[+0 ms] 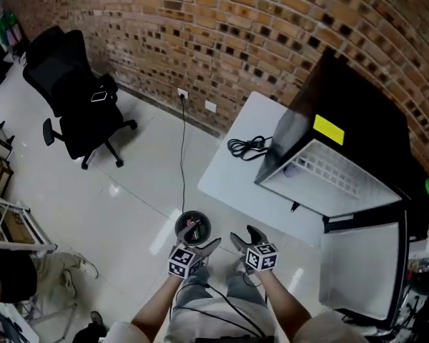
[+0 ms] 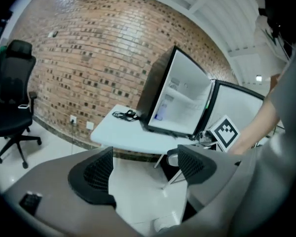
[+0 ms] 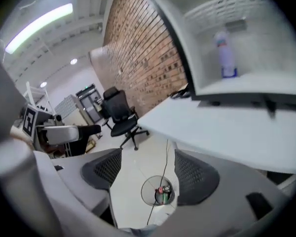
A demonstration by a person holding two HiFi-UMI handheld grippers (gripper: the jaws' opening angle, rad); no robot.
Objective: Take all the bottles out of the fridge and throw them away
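The fridge (image 1: 357, 113) stands open on the desk (image 1: 236, 174). One bottle (image 3: 227, 56) remains inside it. In front of the fridge, the left hand-held gripper (image 1: 213, 246) and right hand-held gripper (image 1: 243, 236) are both open wide and empty, above the floor bin (image 1: 179, 224).

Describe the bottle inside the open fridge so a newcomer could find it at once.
Against the brick wall stands a white rectangular table bearing a black mini fridge with its door swung open. Low in the fridge's white interior stands a small upright pale bottle with a blue base. Nothing else shows beside it in that compartment.
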